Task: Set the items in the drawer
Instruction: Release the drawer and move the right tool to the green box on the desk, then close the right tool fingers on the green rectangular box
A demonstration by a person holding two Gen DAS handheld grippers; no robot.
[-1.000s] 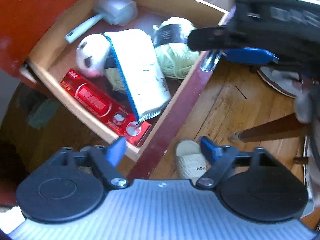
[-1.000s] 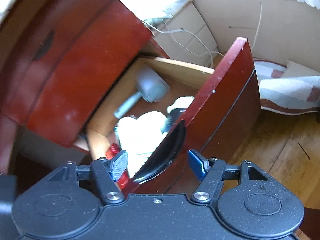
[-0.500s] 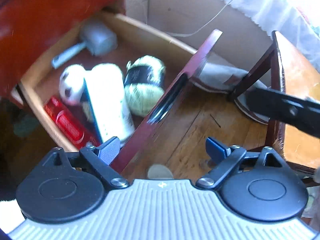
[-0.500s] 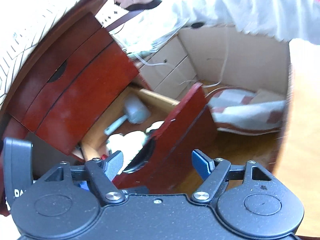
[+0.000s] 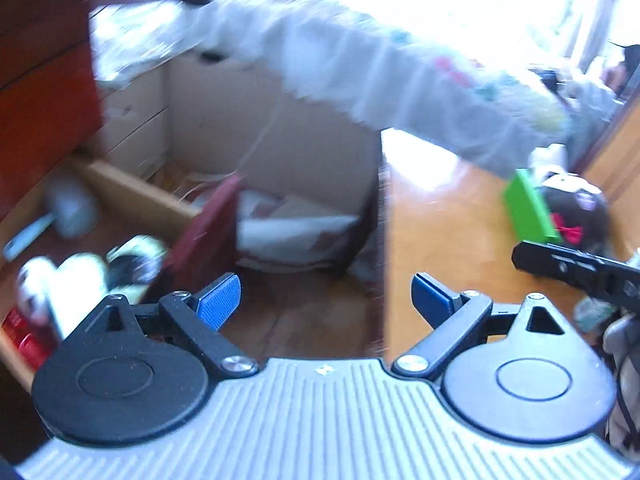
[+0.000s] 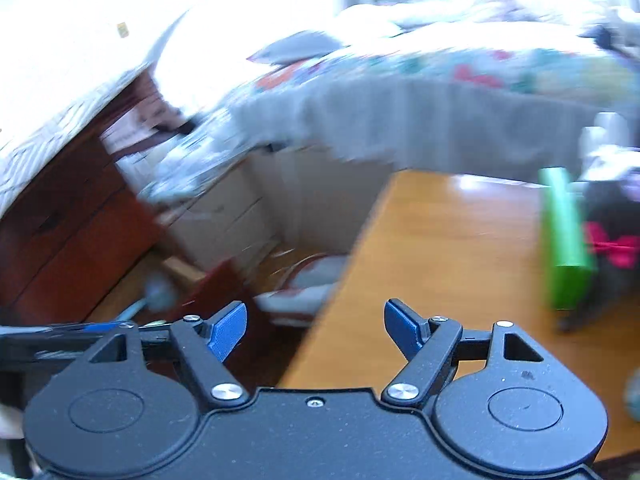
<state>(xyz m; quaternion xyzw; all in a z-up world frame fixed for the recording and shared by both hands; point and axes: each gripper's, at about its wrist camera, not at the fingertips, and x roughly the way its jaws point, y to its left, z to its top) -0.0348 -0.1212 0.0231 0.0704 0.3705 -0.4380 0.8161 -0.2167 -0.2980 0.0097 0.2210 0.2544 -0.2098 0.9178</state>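
Observation:
The open drawer [image 5: 136, 196] lies at the lower left of the left wrist view, blurred. In it are a grey mallet [image 5: 70, 208], a panda toy [image 5: 32, 292], a white packet [image 5: 80, 284], a ball of yarn [image 5: 136, 256] and a red box [image 5: 20, 336]. My left gripper [image 5: 325, 300] is open and empty, above the floor between the drawer and the table [image 5: 440, 220]. My right gripper [image 6: 316, 330] is also open and empty, over the edge of the table [image 6: 440, 240]. A green box [image 6: 564, 240] and a black cap [image 6: 616, 240] rest on the table's right side.
A red-brown dresser [image 6: 60, 220] stands at the left. A bed with a flowery cover [image 6: 440, 68] runs across the back, with a cardboard box [image 5: 280, 148] under its edge. A folded cloth [image 5: 292, 232] lies on the wooden floor [image 5: 304, 320] by the drawer front [image 5: 208, 232].
Both grippers have risen and swung right, away from the drawer toward the table. Their jaws stand a little wider. The table with the green box has come into both views.

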